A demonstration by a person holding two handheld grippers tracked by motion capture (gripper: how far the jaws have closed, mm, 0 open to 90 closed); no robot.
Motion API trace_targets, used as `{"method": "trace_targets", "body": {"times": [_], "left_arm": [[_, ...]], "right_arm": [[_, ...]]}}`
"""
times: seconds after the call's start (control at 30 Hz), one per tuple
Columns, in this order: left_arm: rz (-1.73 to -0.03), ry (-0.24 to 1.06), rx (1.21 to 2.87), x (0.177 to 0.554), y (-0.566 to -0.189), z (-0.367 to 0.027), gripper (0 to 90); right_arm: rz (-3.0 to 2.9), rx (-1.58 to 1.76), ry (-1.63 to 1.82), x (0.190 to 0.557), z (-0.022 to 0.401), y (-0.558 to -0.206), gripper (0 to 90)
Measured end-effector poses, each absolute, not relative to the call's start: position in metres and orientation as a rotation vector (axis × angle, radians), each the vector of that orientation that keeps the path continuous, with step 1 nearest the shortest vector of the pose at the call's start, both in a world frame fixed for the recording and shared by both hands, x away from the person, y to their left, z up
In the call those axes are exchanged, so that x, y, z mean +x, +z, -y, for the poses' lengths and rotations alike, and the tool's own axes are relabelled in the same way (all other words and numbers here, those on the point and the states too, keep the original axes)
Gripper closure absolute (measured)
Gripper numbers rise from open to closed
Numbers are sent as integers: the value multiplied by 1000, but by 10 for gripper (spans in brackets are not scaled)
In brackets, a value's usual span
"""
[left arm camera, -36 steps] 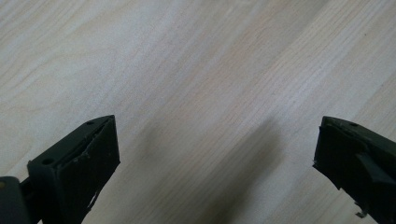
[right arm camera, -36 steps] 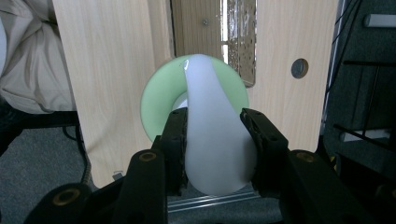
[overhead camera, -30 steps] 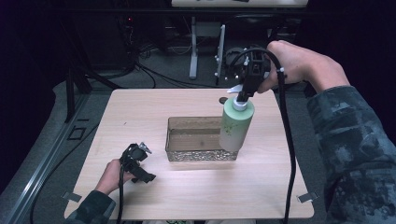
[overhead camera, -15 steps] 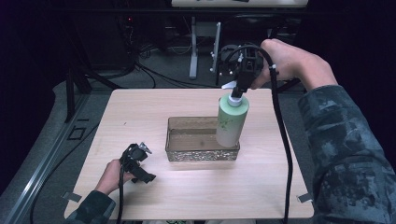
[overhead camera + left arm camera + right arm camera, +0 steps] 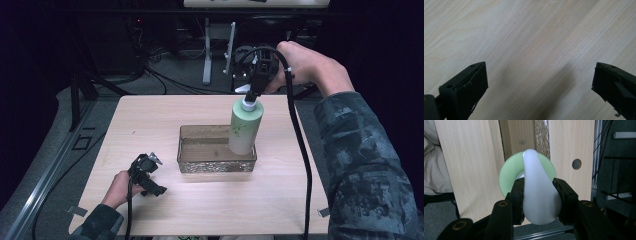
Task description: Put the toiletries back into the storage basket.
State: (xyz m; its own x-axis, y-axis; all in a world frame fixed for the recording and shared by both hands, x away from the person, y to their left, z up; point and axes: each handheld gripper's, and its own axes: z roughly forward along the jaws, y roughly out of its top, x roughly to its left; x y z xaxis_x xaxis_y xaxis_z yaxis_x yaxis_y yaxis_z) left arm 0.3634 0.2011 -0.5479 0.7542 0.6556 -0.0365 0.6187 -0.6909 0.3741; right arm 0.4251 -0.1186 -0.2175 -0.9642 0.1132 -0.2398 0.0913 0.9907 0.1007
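Bottle [image 5: 246, 126] hangs over tray [image 5: 217, 163], my right gripper [image 5: 537, 192] clamping pump; could swing, clip wall. Left gripper [image 5: 539, 82] open.

Colours and patterns are recorded as follows. The bottle [image 5: 245, 127] is pale green, with a small darker green leaf print on its side; its pump head [image 5: 537, 195] is white. The tray [image 5: 216, 159] is clear with a brownish tint, and a fine speckled, glittering pattern is seen along its front wall. The surface [image 5: 150, 125] is light wood with a pale, streaked grain. The right tongs [image 5: 539, 195] and the left tongs [image 5: 539, 85] are black; brass-coloured screw rings are noted on the right pair. The sleeve [image 5: 370, 160] is dark, in a mottled blue-grey camouflage pattern. The floor [image 5: 180, 80] is grey.
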Motion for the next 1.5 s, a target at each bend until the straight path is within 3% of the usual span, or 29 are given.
{"method": "trace_targets", "body": {"times": [1.5], "left_arm": [[-980, 139, 2583, 364, -548, -202, 0]], "right_arm": [[-2916, 198, 163, 451, 122, -274, 633]]}}
